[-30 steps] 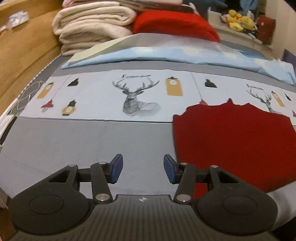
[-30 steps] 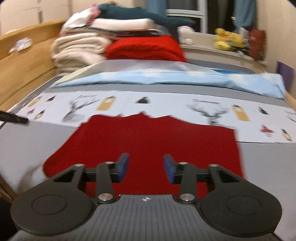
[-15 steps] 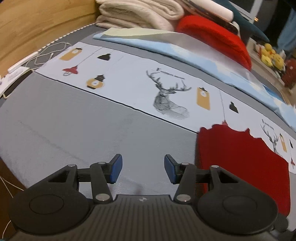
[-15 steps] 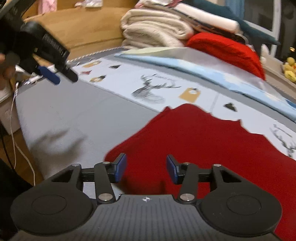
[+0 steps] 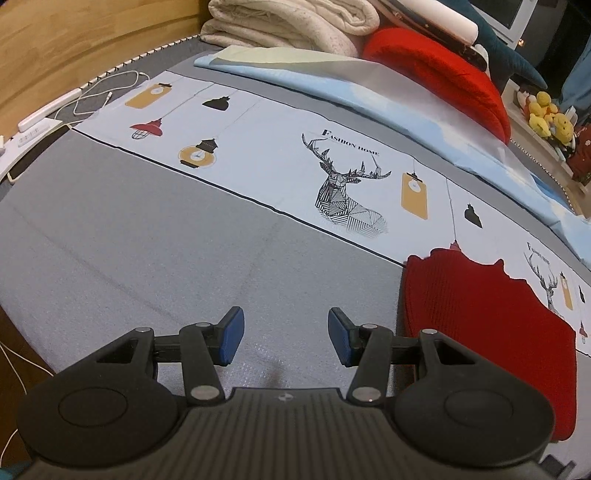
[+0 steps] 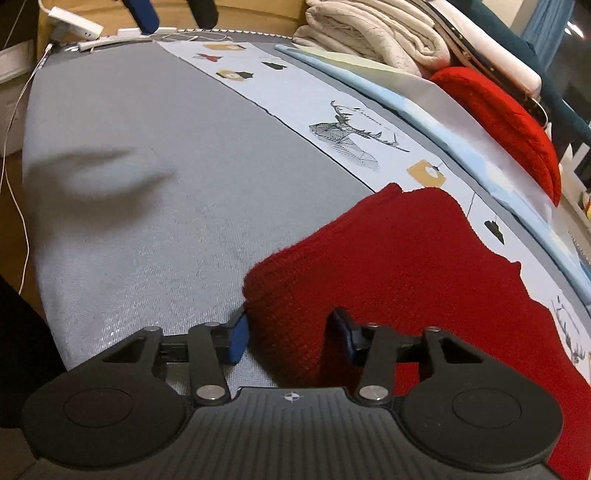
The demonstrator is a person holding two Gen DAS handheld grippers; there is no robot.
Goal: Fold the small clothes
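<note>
A small dark red knit garment (image 6: 424, 266) lies flat on the grey bed cover; it also shows at the right of the left wrist view (image 5: 480, 306). My right gripper (image 6: 288, 334) is open, low at the garment's near left corner, with the knit edge lying between its blue pads. My left gripper (image 5: 284, 334) is open and empty over bare grey cover, left of the garment and apart from it. The tips of the left gripper (image 6: 147, 13) show at the top left of the right wrist view.
A printed deer-and-lantern strip (image 5: 351, 192) crosses the bed behind the garment. Folded cream blankets (image 5: 295, 26), a bright red blanket (image 5: 443, 77) and a light blue sheet (image 5: 369, 92) are stacked at the back. A white cable and charger (image 5: 92, 96) lie at the left edge by the wooden frame.
Both grippers swung left. My right gripper dropped to the garment's near left corner, which now sits between its pads. My left gripper moved away from the garment over bare cover.
</note>
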